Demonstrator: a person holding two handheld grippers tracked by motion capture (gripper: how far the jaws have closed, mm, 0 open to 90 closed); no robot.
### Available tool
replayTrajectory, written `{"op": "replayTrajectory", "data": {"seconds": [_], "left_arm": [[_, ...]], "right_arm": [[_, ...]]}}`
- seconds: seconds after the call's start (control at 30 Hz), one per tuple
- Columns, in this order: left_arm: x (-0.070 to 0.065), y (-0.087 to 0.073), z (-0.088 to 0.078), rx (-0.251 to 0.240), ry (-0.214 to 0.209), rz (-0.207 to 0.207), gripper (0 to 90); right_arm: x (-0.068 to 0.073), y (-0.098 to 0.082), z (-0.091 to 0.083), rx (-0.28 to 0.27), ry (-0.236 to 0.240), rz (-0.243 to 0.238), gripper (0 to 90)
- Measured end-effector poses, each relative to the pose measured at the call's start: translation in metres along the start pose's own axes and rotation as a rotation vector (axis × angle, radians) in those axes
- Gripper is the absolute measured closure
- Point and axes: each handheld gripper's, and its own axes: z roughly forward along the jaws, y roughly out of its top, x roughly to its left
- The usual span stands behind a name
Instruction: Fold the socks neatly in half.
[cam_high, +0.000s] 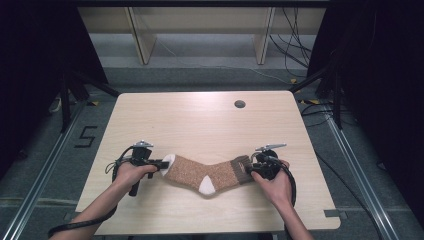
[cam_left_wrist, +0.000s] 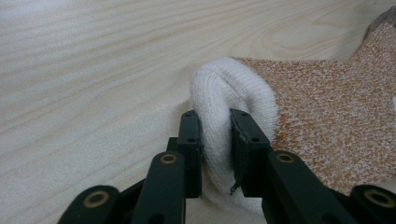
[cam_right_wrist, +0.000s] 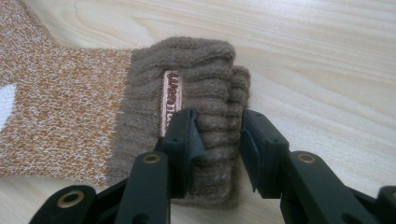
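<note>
A brown-orange knit sock (cam_high: 210, 172) lies flat across the near part of the wooden table (cam_high: 200, 120), white toe to the left and brown ribbed cuff to the right. In the left gripper view my left gripper (cam_left_wrist: 215, 126) pinches the white toe (cam_left_wrist: 229, 88), with both pads pressed into the knit. The same gripper (cam_high: 164, 163) sits at the sock's left end in the high view. My right gripper (cam_right_wrist: 218, 126) grips the bunched brown cuff (cam_right_wrist: 201, 70) beside its small label, at the sock's right end (cam_high: 251, 170). A white heel patch (cam_high: 206, 187) points toward the near edge.
A round cable hole (cam_high: 240, 104) sits in the table's far right part. The table's near edge runs just behind both forearms. Cables trail from each gripper along the person's arms. Wooden legs and floor cables stand beyond the far edge.
</note>
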Motion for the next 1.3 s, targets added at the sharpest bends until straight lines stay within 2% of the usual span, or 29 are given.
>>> {"op": "replayTrajectory", "data": {"seconds": [0.07,0.1,0.2,0.23,0.27,0.3,0.37,0.4,0.47,0.53,0.6,0.67,0.7,0.73,0.77,0.83,0.87,0.97,1.0,1.03,1.1,1.13,1.17,1.27,1.3], "left_arm": [[0.001,0.0,0.0,-0.009,-0.008,-0.015,77.0],[0.0,0.0,-0.001,-0.006,-0.001,-0.02,77.8],[0.002,0.002,-0.003,-0.008,-0.017,-0.048,79.5],[0.002,0.003,-0.004,-0.01,-0.017,-0.052,79.8],[0.002,0.003,-0.004,-0.022,-0.035,-0.066,80.0],[0.002,0.004,-0.006,-0.019,-0.034,-0.062,80.1],[0.0,0.007,-0.01,-0.034,-0.041,-0.062,80.3],[-0.001,0.008,-0.011,-0.048,-0.047,-0.071,80.4],[-0.002,0.011,-0.015,-0.055,-0.05,-0.068,80.6],[-0.003,0.014,-0.017,-0.056,-0.053,-0.058,80.7],[-0.004,0.016,-0.019,-0.07,-0.058,-0.066,80.7],[-0.005,0.018,-0.021,-0.078,-0.062,-0.068,80.7],[-0.005,0.019,-0.021,-0.084,-0.066,-0.071,80.7],[-0.005,0.02,-0.022,-0.087,-0.068,-0.071,80.7],[-0.006,0.021,-0.023,-0.091,-0.07,-0.075,80.7],[-0.007,0.022,-0.024,-0.099,-0.072,-0.077,80.7],[-0.007,0.023,-0.025,-0.103,-0.073,-0.079,80.7],[-0.008,0.026,-0.028,-0.119,-0.075,-0.077,80.7],[-0.008,0.027,-0.029,-0.121,-0.078,-0.076,80.7],[-0.009,0.027,-0.03,-0.131,-0.075,-0.077,80.7],[-0.01,0.029,-0.032,-0.135,-0.076,-0.077,80.7],[-0.01,0.03,-0.032,-0.136,-0.081,-0.075,80.6],[-0.011,0.031,-0.033,-0.142,-0.08,-0.073,80.6],[-0.012,0.033,-0.035,-0.154,-0.083,-0.07,80.4],[-0.013,0.034,-0.035,-0.165,-0.076,-0.067,80.5]], "right_arm": [[0.0,0.0,0.0,0.017,0.012,0.023,65.9],[-0.002,0.0,0.001,0.01,0.013,0.001,66.4],[-0.002,0.001,0.002,0.019,0.025,0.029,68.5],[0.0,0.001,0.001,0.034,0.031,0.064,69.0],[-0.004,0.001,0.002,0.027,0.031,0.024,69.4],[-0.003,0.001,0.002,0.025,0.033,0.037,70.0],[-0.005,0.002,0.002,0.041,0.04,0.017,71.0],[-0.005,0.002,0.003,0.026,0.037,0.018,71.1],[-0.005,0.003,0.003,0.029,0.041,0.025,71.4],[-0.005,0.003,0.004,0.025,0.038,0.012,71.5],[-0.004,0.003,0.003,0.028,0.037,0.011,71.6],[-0.004,0.003,0.004,0.027,0.027,0.032,71.5],[-0.004,0.002,0.004,0.03,0.02,0.028,71.5],[-0.004,0.002,0.003,0.025,0.038,0.03,71.5],[-0.004,0.002,0.003,0.023,0.036,0.017,71.5],[-0.005,0.002,0.004,0.03,0.015,0.012,71.6],[-0.003,0.003,0.003,0.033,0.042,0.022,71.7],[-0.002,0.003,0.005,0.024,0.035,-0.001,71.9],[0.001,0.003,0.004,0.035,0.037,0.032,72.0],[-0.001,0.004,0.005,0.026,0.041,0.002,72.1],[0.0,0.004,0.005,0.027,0.03,-0.002,72.3],[0.001,0.005,0.005,0.029,0.042,-0.001,72.4],[0.002,0.005,0.005,0.027,0.026,-0.007,72.6],[0.003,0.005,0.006,0.027,0.036,-0.007,72.8],[0.005,0.006,0.006,0.021,0.021,-0.002,72.8]]}}
